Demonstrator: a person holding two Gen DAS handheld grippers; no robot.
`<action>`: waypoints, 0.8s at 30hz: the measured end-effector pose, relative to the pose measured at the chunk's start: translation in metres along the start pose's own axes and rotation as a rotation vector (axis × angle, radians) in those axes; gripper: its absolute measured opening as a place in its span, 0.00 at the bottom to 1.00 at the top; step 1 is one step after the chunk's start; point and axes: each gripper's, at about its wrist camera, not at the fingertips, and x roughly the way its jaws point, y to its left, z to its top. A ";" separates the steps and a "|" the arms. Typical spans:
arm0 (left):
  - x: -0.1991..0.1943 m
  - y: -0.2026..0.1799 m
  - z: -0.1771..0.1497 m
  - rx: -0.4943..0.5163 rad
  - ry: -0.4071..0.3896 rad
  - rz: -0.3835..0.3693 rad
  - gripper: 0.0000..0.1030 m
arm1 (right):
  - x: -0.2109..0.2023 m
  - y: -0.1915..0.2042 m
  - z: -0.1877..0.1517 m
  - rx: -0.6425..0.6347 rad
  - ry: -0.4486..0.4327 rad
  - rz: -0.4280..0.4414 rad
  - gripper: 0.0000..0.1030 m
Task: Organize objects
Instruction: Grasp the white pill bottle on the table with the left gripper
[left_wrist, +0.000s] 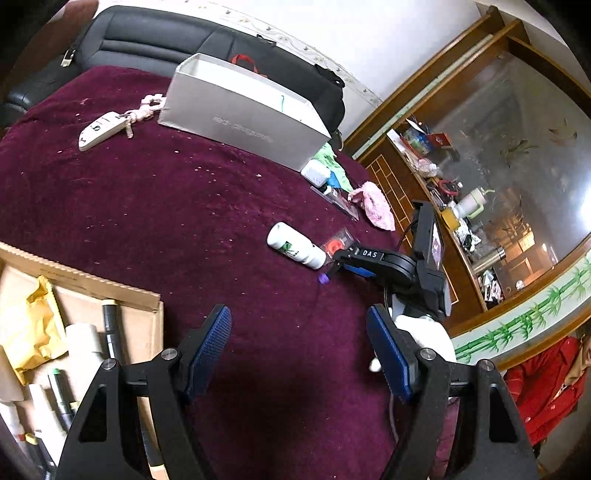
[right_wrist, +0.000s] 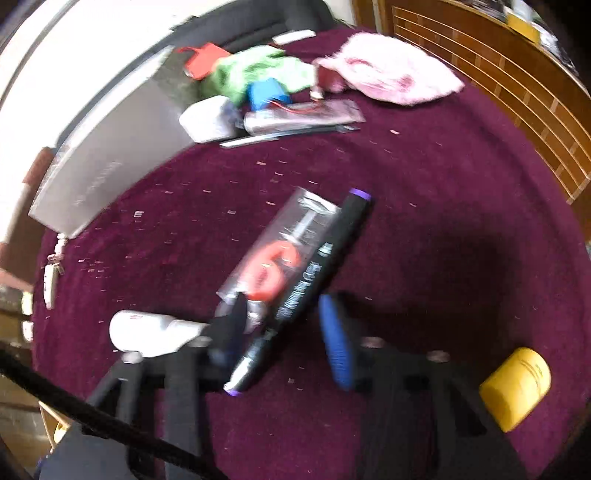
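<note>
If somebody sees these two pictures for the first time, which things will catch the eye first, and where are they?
First is the dark purple cloth that covers the whole table. At its far edge stands a large silver-grey box, open at the top. Near the middle, the right gripper sits over a black marker with purple ends, which lies beside a clear packet with something orange inside.
</note>
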 end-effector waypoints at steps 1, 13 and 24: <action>0.002 -0.003 0.000 0.013 0.001 0.005 0.68 | -0.005 -0.002 -0.003 -0.023 -0.006 0.006 0.13; 0.067 -0.021 0.005 -0.032 0.035 0.077 0.68 | -0.038 -0.060 -0.084 -0.050 0.003 0.230 0.08; 0.146 0.003 0.040 -0.272 0.006 0.216 0.68 | -0.037 -0.081 -0.090 0.041 -0.028 0.392 0.10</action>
